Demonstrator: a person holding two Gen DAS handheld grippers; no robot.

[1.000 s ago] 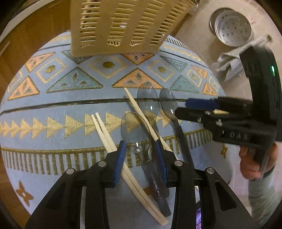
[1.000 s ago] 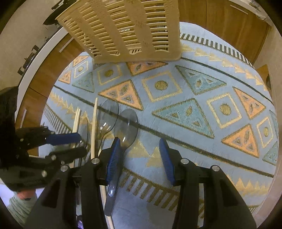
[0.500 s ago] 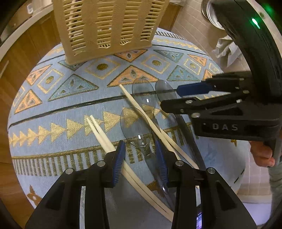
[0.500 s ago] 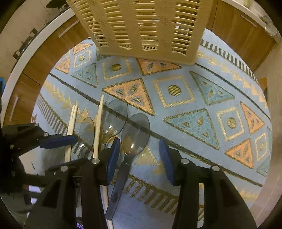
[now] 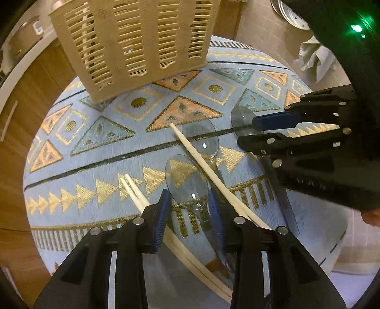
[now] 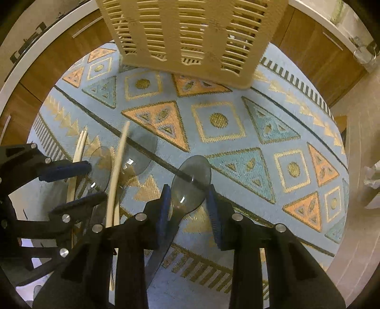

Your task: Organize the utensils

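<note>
Three clear smoky plastic spoons and several wooden chopsticks lie on a patterned blue cloth (image 5: 99,152). My left gripper (image 5: 190,202) is open, its jaws either side of the nearest spoon (image 5: 187,187). A second spoon (image 5: 200,137) lies beyond, under a chopstick (image 5: 201,164). My right gripper (image 6: 190,202) is open around the third spoon (image 6: 192,183), which also shows in the left wrist view (image 5: 242,118). A chopstick pair (image 5: 135,190) lies left of my left gripper. A beige slotted basket (image 5: 137,45) stands at the back, also in the right wrist view (image 6: 194,38).
The round table's edge drops to wooden cabinets (image 6: 315,54) behind and a tiled floor (image 6: 358,133) to the right. A crumpled cloth (image 5: 315,59) and a metal steamer tray (image 5: 292,14) lie on the floor. The two grippers work close together.
Both grippers moved forward and lower over the spoons. The right gripper shifted from beside the third spoon to straddling its bowl. The basket looms nearer in both views.
</note>
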